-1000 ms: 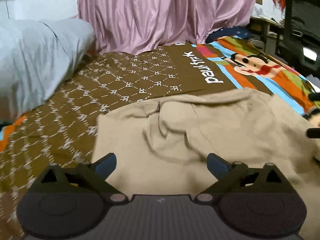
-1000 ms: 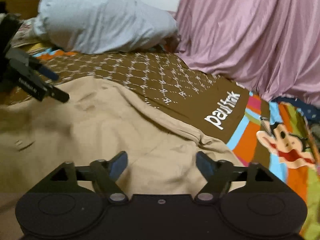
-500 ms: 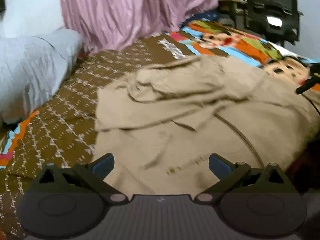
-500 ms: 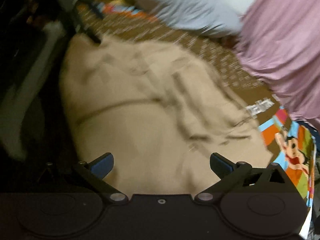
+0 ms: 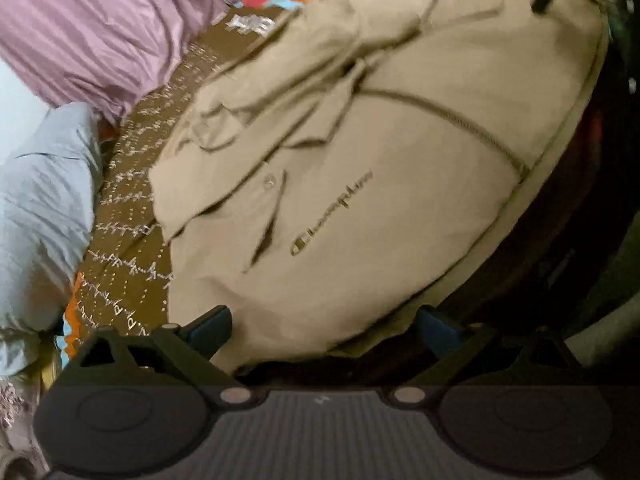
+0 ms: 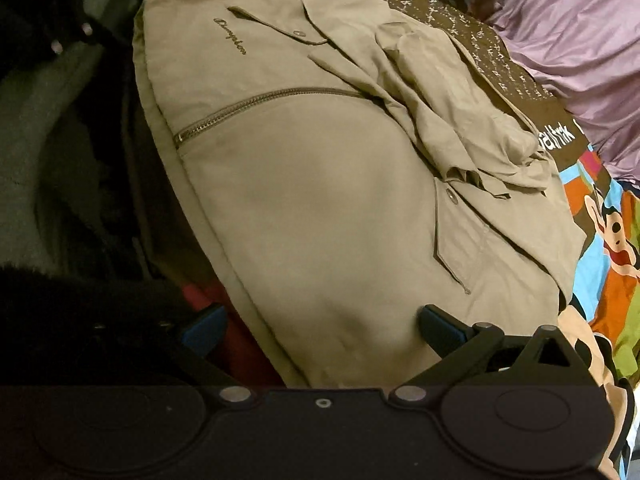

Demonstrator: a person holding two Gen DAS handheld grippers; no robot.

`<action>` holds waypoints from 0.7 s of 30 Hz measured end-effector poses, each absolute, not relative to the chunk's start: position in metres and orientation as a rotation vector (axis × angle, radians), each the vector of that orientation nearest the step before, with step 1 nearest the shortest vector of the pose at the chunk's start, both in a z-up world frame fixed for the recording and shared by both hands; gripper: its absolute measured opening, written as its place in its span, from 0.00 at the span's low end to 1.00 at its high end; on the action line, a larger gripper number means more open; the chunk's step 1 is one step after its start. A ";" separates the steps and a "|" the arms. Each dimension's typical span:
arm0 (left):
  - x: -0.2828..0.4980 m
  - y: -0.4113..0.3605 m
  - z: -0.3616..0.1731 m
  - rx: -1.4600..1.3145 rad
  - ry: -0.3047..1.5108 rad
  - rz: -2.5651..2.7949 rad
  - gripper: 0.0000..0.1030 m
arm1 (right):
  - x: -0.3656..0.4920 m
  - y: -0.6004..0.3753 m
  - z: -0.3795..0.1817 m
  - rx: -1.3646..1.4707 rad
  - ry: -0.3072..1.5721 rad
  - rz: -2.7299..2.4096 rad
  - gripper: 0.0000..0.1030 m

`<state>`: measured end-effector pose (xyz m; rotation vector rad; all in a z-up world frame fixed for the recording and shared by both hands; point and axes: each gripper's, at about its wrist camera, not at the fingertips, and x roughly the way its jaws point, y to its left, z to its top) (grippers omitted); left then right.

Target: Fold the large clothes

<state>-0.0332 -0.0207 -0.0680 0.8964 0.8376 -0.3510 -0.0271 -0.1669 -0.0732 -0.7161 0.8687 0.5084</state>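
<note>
A: In the left wrist view, what had changed? The left claw [image 5: 324,326] had pulled back toward the near edge of the bed [image 5: 132,280] over the last second. It had hung low over the rumpled jacket [image 5: 380,184]; now it looked down on nearly the whole garment, its fingers spread wide with nothing between them.

B: And the jacket itself?

A: It lay across the patterned bedspread, front up, with the chest lettering [image 5: 332,216] readable and the zipper [image 5: 452,120] running across the body. A sleeve was bunched on the far left part. Both claws seemed to have let go and retreated to size up the next fold, so the task looked early.

B: Did the right wrist view agree?

A: Largely. The right claw [image 6: 322,328] was also spread apart and empty, poised over the jacket's [image 6: 320,200] near hem. That view was sharper: it showed the snap pocket flap [image 6: 460,232] and the crumpled sleeve [image 6: 452,120] heaped on the right side, which the blurred left view only hinted at.

B: Anything only the left view gave?

A: The grey pillow [image 5: 44,200] at the left and the pink curtain [image 5: 112,24] beyond it.
</note>
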 end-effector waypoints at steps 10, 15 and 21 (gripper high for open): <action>-0.031 0.001 -0.074 1.057 0.781 -0.323 0.97 | -0.027 -0.169 -0.071 -0.697 0.857 0.489 0.99; -0.026 0.007 -0.077 1.101 0.715 -0.208 0.38 | -0.026 -0.171 -0.070 -0.691 0.848 0.478 0.99; -0.016 0.020 -0.028 0.864 0.634 -0.201 0.11 | -0.030 -0.184 -0.047 -0.594 0.743 0.456 0.96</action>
